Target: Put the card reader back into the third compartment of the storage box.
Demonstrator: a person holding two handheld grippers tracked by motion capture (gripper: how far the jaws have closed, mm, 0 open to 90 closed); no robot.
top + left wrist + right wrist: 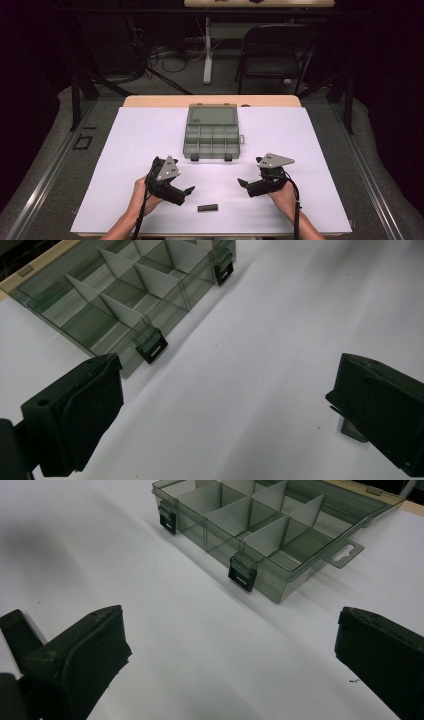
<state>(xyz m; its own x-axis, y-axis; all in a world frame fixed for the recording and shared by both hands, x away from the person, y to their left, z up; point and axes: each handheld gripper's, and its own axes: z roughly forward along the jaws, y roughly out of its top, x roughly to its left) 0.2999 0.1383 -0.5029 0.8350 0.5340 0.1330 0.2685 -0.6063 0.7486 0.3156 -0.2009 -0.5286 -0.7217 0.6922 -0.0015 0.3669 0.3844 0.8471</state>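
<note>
Between the wide-open, empty hand-held grippers [216, 186], the black bar [208, 207] lies left-to-right.

High cam: above the near edge, looks fwd and down on the desk [150, 130]. Both claw cams: low, close, aimed at the compartment box [212, 132], shared w/ high view; probably from opposite sides.

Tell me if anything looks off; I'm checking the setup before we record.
Nothing stands out. The organizer box sits square and open, compartments empty, lid laid back. A small black block lies between the open left gripper and right gripper.
</note>
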